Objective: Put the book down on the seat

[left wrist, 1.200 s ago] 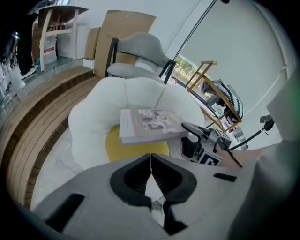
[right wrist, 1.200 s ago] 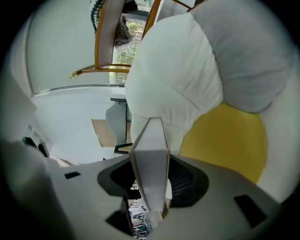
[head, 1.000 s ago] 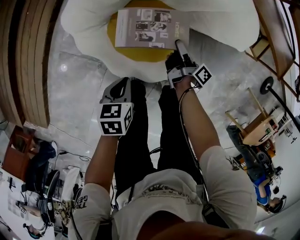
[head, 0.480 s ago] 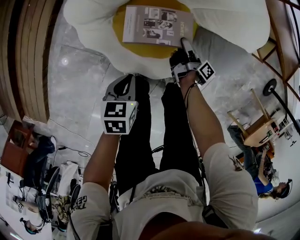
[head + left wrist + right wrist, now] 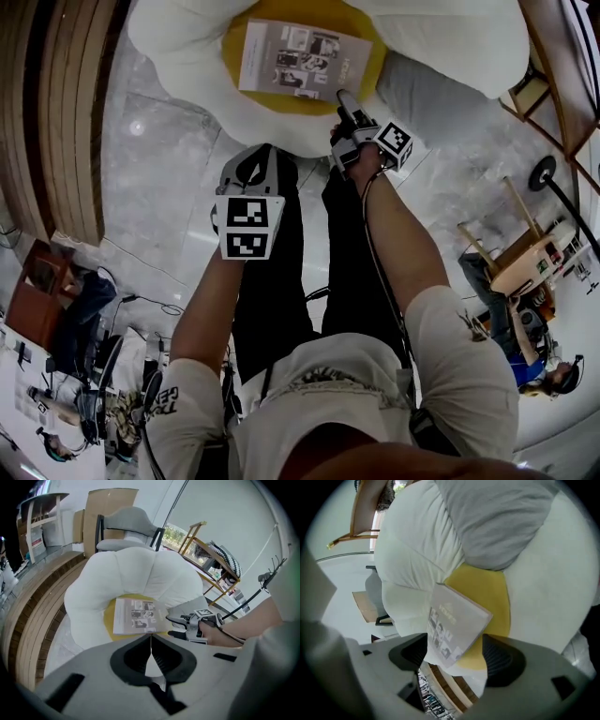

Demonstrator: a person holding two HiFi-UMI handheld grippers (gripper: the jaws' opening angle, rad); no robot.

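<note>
book (image 5: 305,59): flat on yellow middle of seat (image 5: 178,47) | right gripper (image 5: 345,101): jaws opening, book's corner between them, pads off it; only its own view shows that | left gripper (image 5: 151,641): jaws together, empty

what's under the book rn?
The book lies flat on the yellow centre of the white cushion seat. Yellow shows past its edges. The patch directly beneath the book is covered, so nothing there can be seen.
</note>
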